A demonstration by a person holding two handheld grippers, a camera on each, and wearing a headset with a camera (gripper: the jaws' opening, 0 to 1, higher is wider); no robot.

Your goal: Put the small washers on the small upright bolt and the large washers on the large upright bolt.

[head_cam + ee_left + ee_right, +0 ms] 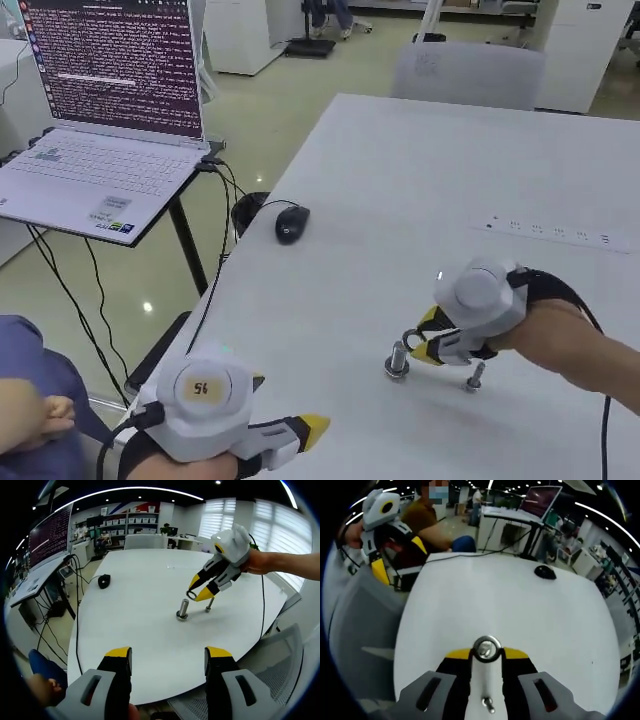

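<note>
A large washer (486, 648) is pinched between the yellow tips of my right gripper (486, 655), which is shut on it. In the head view this gripper (421, 337) holds the washer (411, 338) just above and to the right of the large upright bolt (397, 360). The small upright bolt (475, 377) stands a little further right, under the gripper's body. From the left gripper view, the washer (191, 594) hangs above the large bolt (182, 609) with the small bolt (209, 605) beside it. My left gripper (168, 655) is open and holds nothing, well back at the table's near edge (300, 432).
A black mouse (291, 223) lies at the table's left edge, and a white power strip (560, 233) lies at the far right. A laptop (100, 120) on a stand with hanging cables is off the table to the left. A grey chair (465, 72) stands behind the table.
</note>
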